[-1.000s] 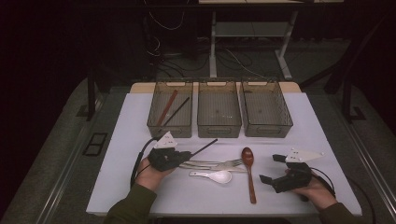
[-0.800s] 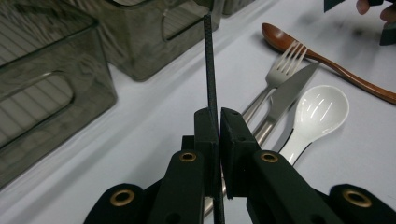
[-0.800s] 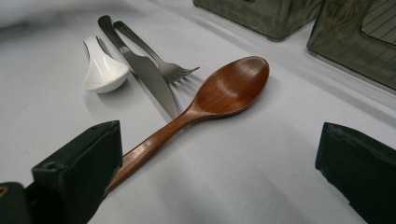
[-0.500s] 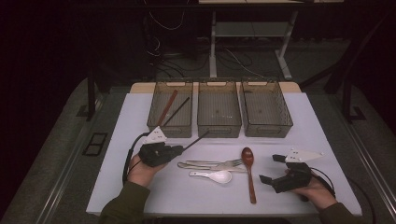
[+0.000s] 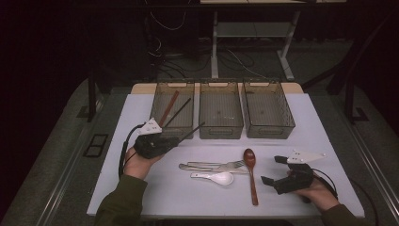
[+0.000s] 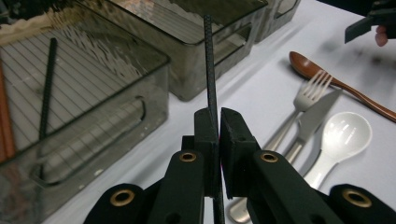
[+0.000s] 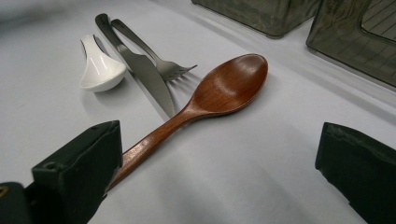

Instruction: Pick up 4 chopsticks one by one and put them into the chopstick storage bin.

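Note:
My left gripper (image 5: 176, 140) is shut on a thin black chopstick (image 5: 193, 130), whose tip points at the front of the left bin (image 5: 160, 96). In the left gripper view the jaws (image 6: 218, 119) pinch that chopstick (image 6: 208, 65), which rises straight ahead. The left bin (image 6: 154, 65) holds a black chopstick (image 6: 46, 88) and a brown one (image 5: 168, 108). My right gripper (image 5: 271, 169) rests open at the front right. A wooden spoon (image 7: 224, 88) lies ahead of its wide jaws (image 7: 219, 172), the handle passing beside the left one.
Three smoky plastic bins stand in a row at the back: left, middle (image 5: 202, 110) and right (image 5: 288, 117). A fork (image 5: 230, 165), a knife (image 5: 202, 165) and a white ceramic spoon (image 5: 214, 177) lie mid-table beside the wooden spoon (image 5: 251, 174).
My left hand has lifted and drifted left and away, toward the left bin, with the black chopstick still gripped. The right hand has stayed put.

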A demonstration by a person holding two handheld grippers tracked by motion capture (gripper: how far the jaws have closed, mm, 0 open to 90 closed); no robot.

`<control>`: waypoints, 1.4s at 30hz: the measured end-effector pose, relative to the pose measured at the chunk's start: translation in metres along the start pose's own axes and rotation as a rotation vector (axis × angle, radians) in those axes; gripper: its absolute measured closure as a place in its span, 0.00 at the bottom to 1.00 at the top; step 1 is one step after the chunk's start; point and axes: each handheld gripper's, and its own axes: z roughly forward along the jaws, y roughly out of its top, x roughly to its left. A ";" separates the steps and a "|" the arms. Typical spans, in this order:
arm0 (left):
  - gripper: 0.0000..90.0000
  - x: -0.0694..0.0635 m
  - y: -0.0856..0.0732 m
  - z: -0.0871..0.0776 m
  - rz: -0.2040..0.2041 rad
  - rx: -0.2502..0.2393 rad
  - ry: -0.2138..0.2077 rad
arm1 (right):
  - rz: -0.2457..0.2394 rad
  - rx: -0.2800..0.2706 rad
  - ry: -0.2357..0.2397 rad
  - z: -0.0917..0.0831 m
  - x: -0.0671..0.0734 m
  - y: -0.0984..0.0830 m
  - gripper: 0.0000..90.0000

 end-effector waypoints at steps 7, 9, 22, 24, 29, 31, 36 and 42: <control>0.95 0.011 0.012 0.001 -0.006 -0.006 0.014 | 0.000 -0.001 0.001 0.000 0.000 0.000 0.01; 0.95 0.015 0.016 0.001 -0.008 -0.009 0.016 | -0.001 0.000 0.001 0.000 0.000 0.000 0.01; 0.94 0.045 0.048 0.012 -0.031 -0.008 0.078 | 0.000 -0.003 0.000 0.000 0.000 0.000 0.01; 0.95 0.051 0.052 0.015 -0.045 -0.012 0.089 | -0.001 -0.004 0.001 0.000 0.000 0.000 0.01; 0.94 0.064 0.062 0.025 -0.071 -0.011 0.118 | -0.001 -0.005 0.002 -0.001 0.000 0.000 0.01; 0.94 0.070 0.066 0.029 -0.078 -0.004 0.125 | -0.001 -0.006 0.002 -0.001 0.000 0.000 0.01; 0.94 0.082 0.076 0.038 -0.091 -0.001 0.155 | -0.001 -0.007 0.003 -0.001 0.000 0.000 0.01; 0.94 0.094 0.078 0.049 -0.112 0.000 0.185 | 0.002 -0.009 0.005 -0.002 0.000 0.000 0.01</control>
